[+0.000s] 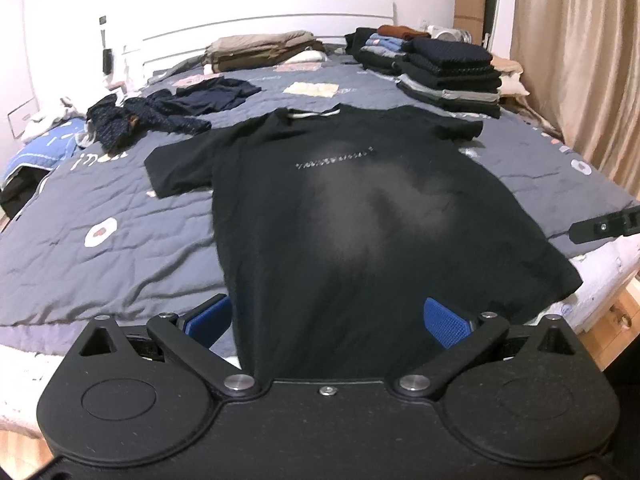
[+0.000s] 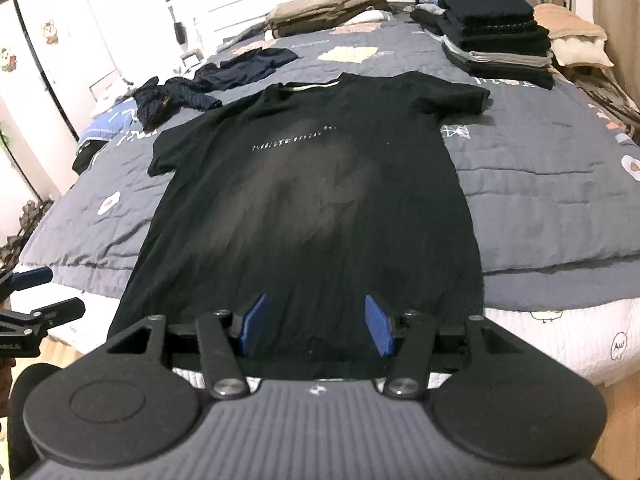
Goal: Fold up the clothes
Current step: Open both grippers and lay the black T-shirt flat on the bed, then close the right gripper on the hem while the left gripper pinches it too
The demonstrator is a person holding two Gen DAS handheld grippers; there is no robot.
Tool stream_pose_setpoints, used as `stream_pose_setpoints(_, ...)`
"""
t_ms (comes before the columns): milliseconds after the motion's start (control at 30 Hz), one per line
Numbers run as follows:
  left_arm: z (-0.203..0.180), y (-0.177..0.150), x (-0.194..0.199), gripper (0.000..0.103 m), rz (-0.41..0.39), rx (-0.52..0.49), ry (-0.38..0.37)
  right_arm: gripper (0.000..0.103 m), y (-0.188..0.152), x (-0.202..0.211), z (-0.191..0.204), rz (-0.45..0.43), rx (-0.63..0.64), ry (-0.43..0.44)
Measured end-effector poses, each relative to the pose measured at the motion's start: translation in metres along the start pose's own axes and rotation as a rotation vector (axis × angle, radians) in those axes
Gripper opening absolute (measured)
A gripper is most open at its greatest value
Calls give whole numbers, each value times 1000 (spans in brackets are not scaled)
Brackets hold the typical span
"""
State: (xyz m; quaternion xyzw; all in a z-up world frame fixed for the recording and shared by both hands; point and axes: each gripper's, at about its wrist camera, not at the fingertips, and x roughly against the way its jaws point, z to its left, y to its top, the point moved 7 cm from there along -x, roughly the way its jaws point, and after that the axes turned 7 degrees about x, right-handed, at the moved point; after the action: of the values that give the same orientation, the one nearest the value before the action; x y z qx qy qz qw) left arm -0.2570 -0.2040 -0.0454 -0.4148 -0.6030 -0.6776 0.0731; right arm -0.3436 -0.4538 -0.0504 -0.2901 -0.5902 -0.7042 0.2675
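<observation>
A black T-shirt (image 1: 340,216) (image 2: 316,200) lies spread flat, front up, on the grey quilt (image 1: 120,248) (image 2: 560,220), with its collar toward the headboard and its hem at the near bed edge. My left gripper (image 1: 326,320) hovers open over the hem's left part, and nothing is pinched between its blue pads (image 1: 446,322). My right gripper (image 2: 316,328) is also open, above the middle of the hem. Each gripper shows at the edge of the other's view: the right gripper (image 1: 604,226) and the left gripper (image 2: 28,312).
Unfolded dark clothes (image 1: 160,112) (image 2: 192,88) lie at the far left of the bed. A stack of folded dark garments (image 1: 452,76) (image 2: 500,36) and a beige folded pile (image 1: 264,50) (image 2: 324,12) sit near the headboard. A curtain (image 1: 580,60) hangs at the right.
</observation>
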Motion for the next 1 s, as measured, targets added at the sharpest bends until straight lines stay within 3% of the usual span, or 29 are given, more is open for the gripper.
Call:
stream_pose_setpoints(367,14,-12,5,103,21,-19,27,54,-3,-8,6,24,31,11)
stream_pose_setpoints(600,34,-17,5,102,43,-21,9,54,-5,-14,-10,70,44,-6)
stream_pose_setpoints(667,40,-17,2,97,59,-17,-6,54,-7,-16,-21,84,43,-21)
stream_pose_setpoints(733,44,-18,-2,79,85,-37,-17,54,-9,-19,-31,99,40,-36)
stream_pose_setpoints(767,46,-19,-5,75,97,-47,-16,54,-10,-21,-36,106,36,-40)
stream_pose_setpoints(833,50,-23,-11,51,122,-56,-17,54,-13,-26,-48,116,22,-43)
stream_pose_setpoints(1000,61,-34,-26,47,201,-24,-14,54,-21,-34,-73,131,-38,-54)
